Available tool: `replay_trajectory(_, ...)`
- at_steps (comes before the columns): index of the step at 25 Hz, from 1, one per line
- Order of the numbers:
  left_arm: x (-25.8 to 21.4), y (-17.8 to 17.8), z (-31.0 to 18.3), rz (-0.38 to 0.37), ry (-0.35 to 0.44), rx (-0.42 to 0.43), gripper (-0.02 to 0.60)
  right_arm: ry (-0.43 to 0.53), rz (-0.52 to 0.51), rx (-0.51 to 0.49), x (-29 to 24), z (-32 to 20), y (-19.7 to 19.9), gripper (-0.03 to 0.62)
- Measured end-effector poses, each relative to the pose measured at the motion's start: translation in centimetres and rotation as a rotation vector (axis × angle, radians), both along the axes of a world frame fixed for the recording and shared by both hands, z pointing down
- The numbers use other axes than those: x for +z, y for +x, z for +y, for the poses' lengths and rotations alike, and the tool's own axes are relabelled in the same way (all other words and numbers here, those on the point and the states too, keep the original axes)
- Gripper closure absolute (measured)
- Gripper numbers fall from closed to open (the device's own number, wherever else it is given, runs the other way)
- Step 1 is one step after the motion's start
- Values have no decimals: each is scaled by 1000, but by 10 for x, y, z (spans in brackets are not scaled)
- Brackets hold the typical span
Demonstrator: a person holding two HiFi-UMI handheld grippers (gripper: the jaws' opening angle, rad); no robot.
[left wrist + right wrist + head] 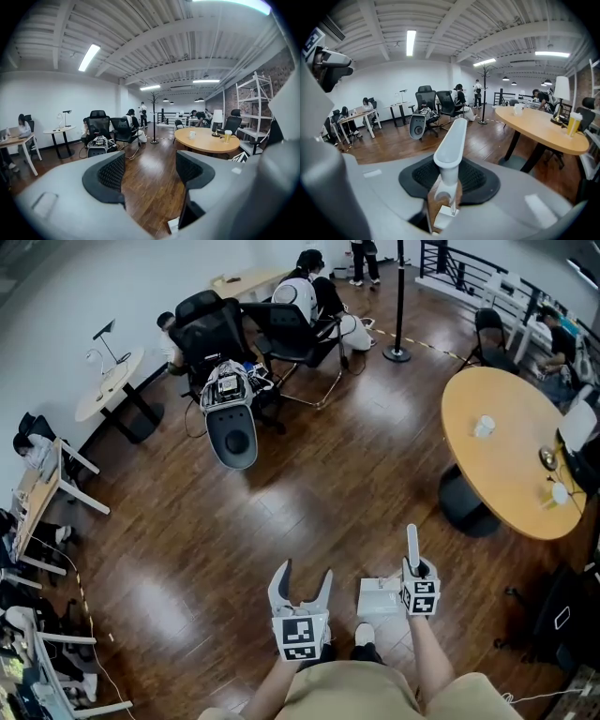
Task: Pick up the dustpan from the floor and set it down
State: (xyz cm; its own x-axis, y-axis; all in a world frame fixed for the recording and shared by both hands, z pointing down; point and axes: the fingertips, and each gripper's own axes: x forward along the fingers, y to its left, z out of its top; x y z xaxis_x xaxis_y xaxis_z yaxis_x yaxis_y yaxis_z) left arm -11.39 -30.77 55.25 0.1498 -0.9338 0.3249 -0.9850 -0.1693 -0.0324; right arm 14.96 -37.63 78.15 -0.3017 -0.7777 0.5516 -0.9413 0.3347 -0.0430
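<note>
The white dustpan [381,596] hangs just above the wood floor in front of the person's feet, its long handle [412,547] pointing up and away. My right gripper [418,570] is shut on that handle. In the right gripper view the handle [453,140] rises between the two black pads, and the pan [441,216] shows small below them. My left gripper [300,587] is held beside it on the left, open, with nothing between its pads [108,176].
A round wooden table [506,451] with cups stands to the right. Black office chairs [281,329] and a grey-white machine [231,418] sit ahead on the floor. A seated person [314,287], small desks at the left [37,493] and a coat-stand pole [400,296] are farther off.
</note>
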Motion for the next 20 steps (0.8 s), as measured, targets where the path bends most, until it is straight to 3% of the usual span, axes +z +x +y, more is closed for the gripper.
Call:
replay_trajectory(7, -15, -3, -11, 26, 33, 4, 269, 125, -27, 45, -86, 6, 4, 477)
replay_trajectory(15, -38, -19, -24, 38, 94, -23, 270, 441, -15, 57, -252, 2, -6, 479)
replay_trajectory(20, -78, -22, -28, 49, 173, -17, 270, 615, -47, 38, -345, 8, -21, 479)
